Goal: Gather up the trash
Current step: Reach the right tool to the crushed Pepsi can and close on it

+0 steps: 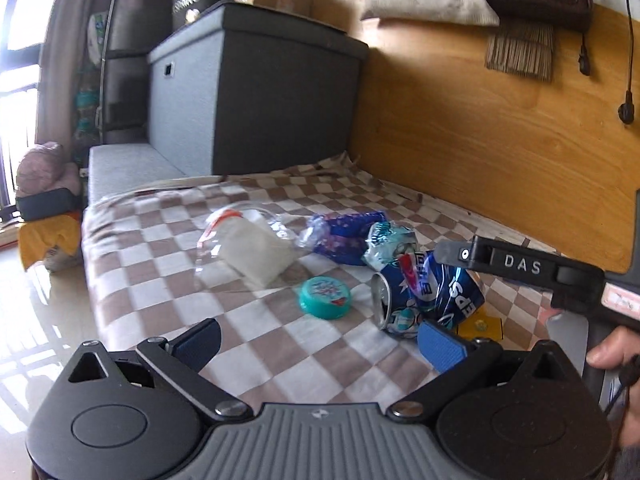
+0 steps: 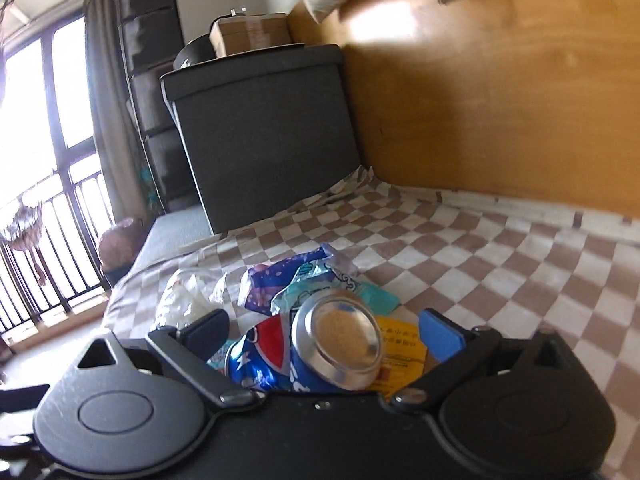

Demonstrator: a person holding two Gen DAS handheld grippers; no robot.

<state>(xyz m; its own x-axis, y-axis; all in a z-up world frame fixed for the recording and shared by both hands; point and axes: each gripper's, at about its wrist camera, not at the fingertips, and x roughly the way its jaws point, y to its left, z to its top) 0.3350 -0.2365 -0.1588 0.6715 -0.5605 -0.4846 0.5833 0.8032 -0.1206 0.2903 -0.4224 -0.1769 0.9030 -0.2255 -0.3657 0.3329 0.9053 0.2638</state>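
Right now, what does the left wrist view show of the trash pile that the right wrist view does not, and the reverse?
Only the left wrist view shows the round teal plastic lid lying apart from the pile, the can's opened top end, and the right gripper reaching in from the right. Only the right wrist view shows the can's shiny concave base facing the camera, between its own open fingers. Both show the crushed blue soda can, the blue flowered wrapper, the clear plastic bag, a yellow packet and the brown-and-white checkered blanket.
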